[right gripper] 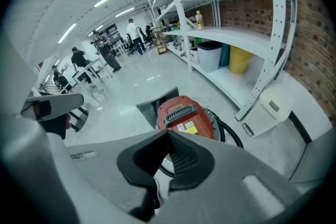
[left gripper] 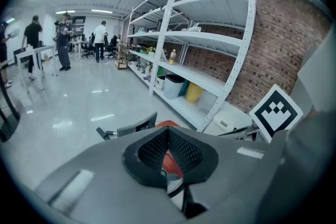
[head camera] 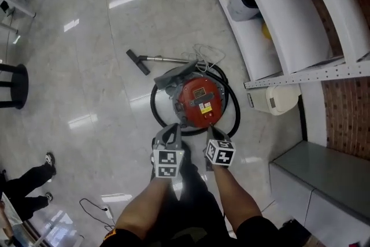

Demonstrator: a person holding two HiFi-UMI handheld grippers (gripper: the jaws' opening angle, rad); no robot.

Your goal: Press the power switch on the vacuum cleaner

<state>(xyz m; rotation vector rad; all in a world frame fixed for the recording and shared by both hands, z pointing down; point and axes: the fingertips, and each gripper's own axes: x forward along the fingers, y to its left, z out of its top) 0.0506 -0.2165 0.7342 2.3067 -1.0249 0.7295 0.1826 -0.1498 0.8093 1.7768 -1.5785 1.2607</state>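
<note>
Vacuum (head camera: pixel 199 100) sits on the floor (head camera: pixel 104 37), centre of the head view, just above both my grippers in the frame. Left gripper (head camera: pixel 171 131) is off its lower-left edge. Right gripper (head camera: pixel 212 131) is at its lower-right edge and looks the nearer. Both pairs of fingers are pressed together with nothing between them: left fingers (left gripper: pixel 151 152), right fingers (right gripper: pixel 185 157). In the right gripper view the red body is dead ahead, just above the fingertips, handle (right gripper: pixel 181 111) running across the frame. The left gripper view only catches a red sliver behind the fingers. The switch? Can't pick it out from here. My guess: right gripper goes forward and down onto the top.
</note>
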